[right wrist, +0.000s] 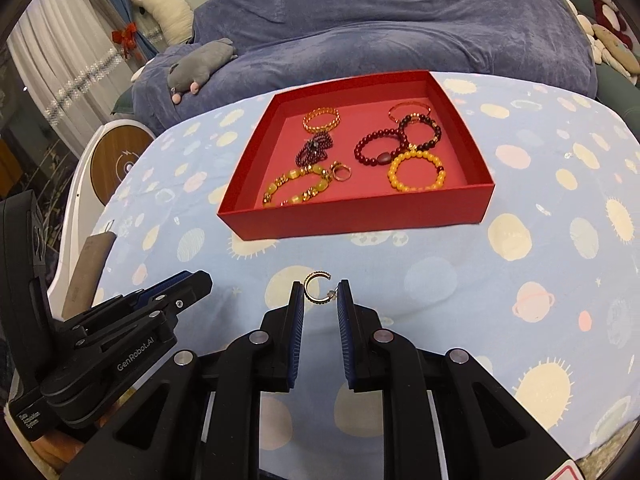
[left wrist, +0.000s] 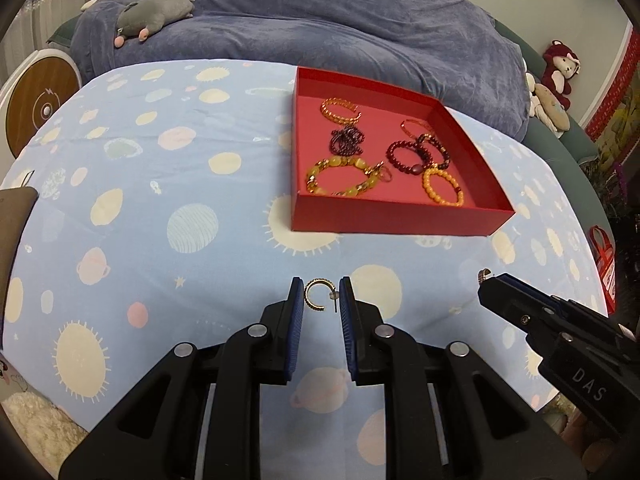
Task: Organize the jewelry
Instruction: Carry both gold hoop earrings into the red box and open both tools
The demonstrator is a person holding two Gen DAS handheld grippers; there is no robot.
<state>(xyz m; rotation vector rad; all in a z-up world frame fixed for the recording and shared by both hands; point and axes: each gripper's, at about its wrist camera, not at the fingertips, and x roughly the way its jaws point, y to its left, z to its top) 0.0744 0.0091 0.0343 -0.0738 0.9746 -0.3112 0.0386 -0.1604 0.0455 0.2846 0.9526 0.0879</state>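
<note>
A red box (left wrist: 400, 219) (right wrist: 360, 220) stands on the patterned blue cloth and holds several bead bracelets and a ring (right wrist: 341, 173). A gold hoop earring (left wrist: 318, 295) lies on the cloth between the tips of my left gripper (left wrist: 320, 294), which is open around it without touching it. A second gold hoop earring (right wrist: 318, 290) sits between the tips of my right gripper (right wrist: 320, 292), also open. In the left wrist view the right gripper (left wrist: 486, 280) shows at the right, with the earring (left wrist: 483, 276) at its tip.
The cloth-covered round table (left wrist: 160, 200) ends at a blue blanket-covered sofa (left wrist: 320, 20) with a grey plush toy (left wrist: 156, 14). A brown flat object (right wrist: 86, 272) lies at the table's left edge. A round wooden-faced item (right wrist: 116, 160) stands left of the table.
</note>
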